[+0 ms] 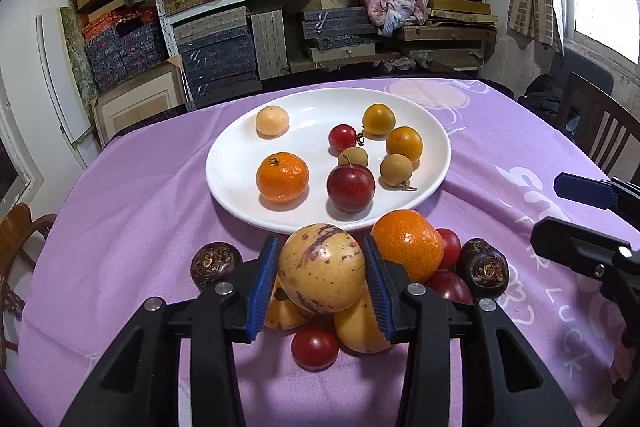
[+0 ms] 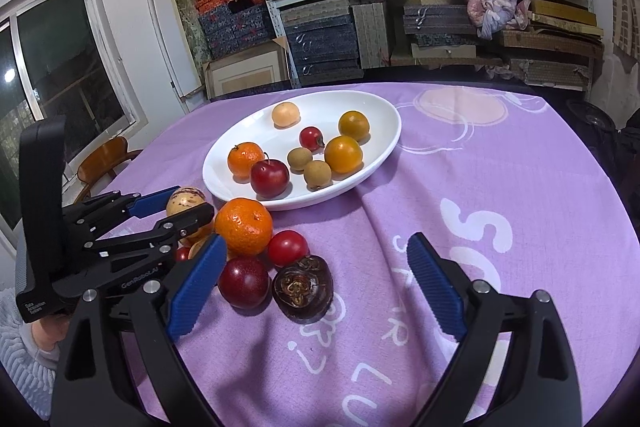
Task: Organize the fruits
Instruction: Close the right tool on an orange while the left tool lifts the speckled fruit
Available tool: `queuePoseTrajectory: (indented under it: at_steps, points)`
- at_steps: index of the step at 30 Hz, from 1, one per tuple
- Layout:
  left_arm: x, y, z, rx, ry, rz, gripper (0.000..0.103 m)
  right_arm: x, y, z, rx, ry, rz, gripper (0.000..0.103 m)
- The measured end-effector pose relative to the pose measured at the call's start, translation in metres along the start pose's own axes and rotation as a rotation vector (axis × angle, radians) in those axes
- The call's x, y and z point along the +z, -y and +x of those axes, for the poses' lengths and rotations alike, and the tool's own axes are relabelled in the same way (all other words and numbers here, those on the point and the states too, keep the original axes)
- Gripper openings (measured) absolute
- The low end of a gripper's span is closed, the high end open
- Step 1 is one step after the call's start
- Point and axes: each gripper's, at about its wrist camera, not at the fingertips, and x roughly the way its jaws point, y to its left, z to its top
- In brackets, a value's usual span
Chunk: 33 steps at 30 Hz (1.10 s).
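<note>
Blue pads of the left gripper (image 1: 322, 277) are pinched on the speckled yellow melon (image 1: 322, 267), top of the loose fruit pile on the purple cloth (image 1: 132, 195). Right gripper (image 2: 316, 291) is spread, empty, idle. Lift straight up so the mandarin (image 1: 408, 243) alongside doesn't roll, then carry forward to the white plate (image 1: 236, 163), bare left side.
</note>
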Motion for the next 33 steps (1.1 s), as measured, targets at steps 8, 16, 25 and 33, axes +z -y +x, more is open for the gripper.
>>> queuePoseTrajectory:
  at_steps: [8,16,25,33]
  points:
    - [-0.038,-0.025,-0.039,0.005,-0.009,-0.028,0.043,-0.002,-0.011,0.001,0.015,0.003,-0.04,0.09]
    - [-0.074,-0.047,-0.035,-0.054,-0.083,-0.123,0.043,-0.004,-0.058,0.014,-0.015,0.01,-0.203,0.079]
    - [-0.074,-0.047,-0.032,-0.061,-0.105,-0.13,0.043,0.012,-0.076,0.073,-0.025,-0.128,-0.171,0.06]
    - [-0.073,-0.046,-0.024,-0.05,-0.143,-0.129,0.043,0.01,-0.074,0.086,-0.014,-0.154,-0.136,0.048]
